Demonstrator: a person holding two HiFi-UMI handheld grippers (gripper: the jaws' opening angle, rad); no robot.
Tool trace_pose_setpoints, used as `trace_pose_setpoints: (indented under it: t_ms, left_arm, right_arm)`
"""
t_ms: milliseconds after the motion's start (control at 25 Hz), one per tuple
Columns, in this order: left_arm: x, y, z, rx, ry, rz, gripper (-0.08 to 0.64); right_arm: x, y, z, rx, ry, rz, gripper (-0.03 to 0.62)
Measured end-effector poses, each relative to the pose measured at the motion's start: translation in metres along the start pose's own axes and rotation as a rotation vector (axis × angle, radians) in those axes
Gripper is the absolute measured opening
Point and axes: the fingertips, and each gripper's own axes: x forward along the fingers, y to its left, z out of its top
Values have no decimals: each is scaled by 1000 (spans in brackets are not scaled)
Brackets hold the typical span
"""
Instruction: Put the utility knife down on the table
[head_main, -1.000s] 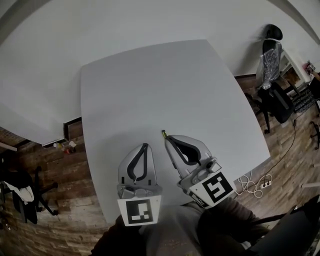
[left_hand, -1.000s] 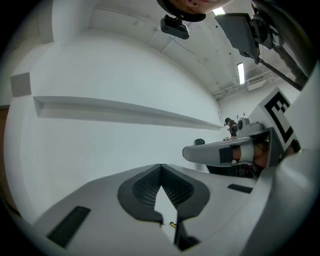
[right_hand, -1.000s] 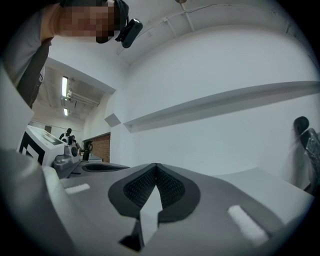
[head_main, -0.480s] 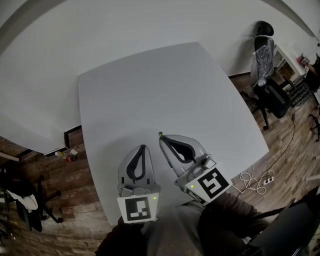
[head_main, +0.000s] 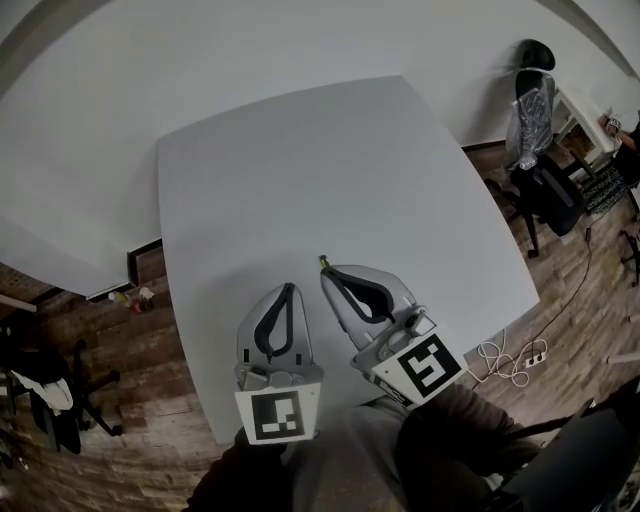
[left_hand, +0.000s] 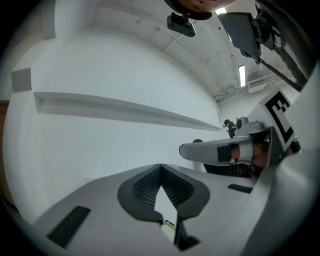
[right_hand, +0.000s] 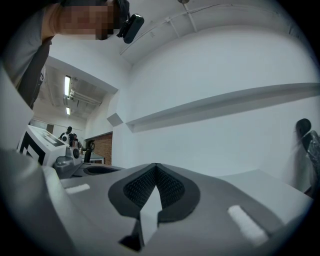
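In the head view my right gripper (head_main: 328, 268) hovers over the near part of the white table (head_main: 300, 160). Its jaws are shut, and a small yellow tip of the utility knife (head_main: 323, 262) pokes out past its fingertips. In the right gripper view a pale flat slab (right_hand: 149, 215) sits wedged between the dark pads (right_hand: 170, 192); the rest of the knife is hidden. My left gripper (head_main: 290, 290) hangs just left of it, shut, its tips meeting (left_hand: 160, 166). A small yellow bit (left_hand: 170, 225) shows low in the gap behind them; I cannot tell what it is.
The table's near edge lies under both grippers, with wooden floor (head_main: 150, 400) beyond it. Office chairs (head_main: 545, 180) stand at the far right, and a power strip with cable (head_main: 515, 362) lies on the floor to the right. A white wall (head_main: 200, 50) runs behind the table.
Both grippers stay shut in nearly the same place over the near table edge. Only the head view has shifted slightly.
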Motion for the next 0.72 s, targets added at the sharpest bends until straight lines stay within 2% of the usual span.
trace_pose_setpoints:
  t_ms: [720]
  left_arm:
    - [7, 2, -8, -12, 29, 5, 0]
  right_arm:
    - [8, -7, -7, 13, 9, 4, 1]
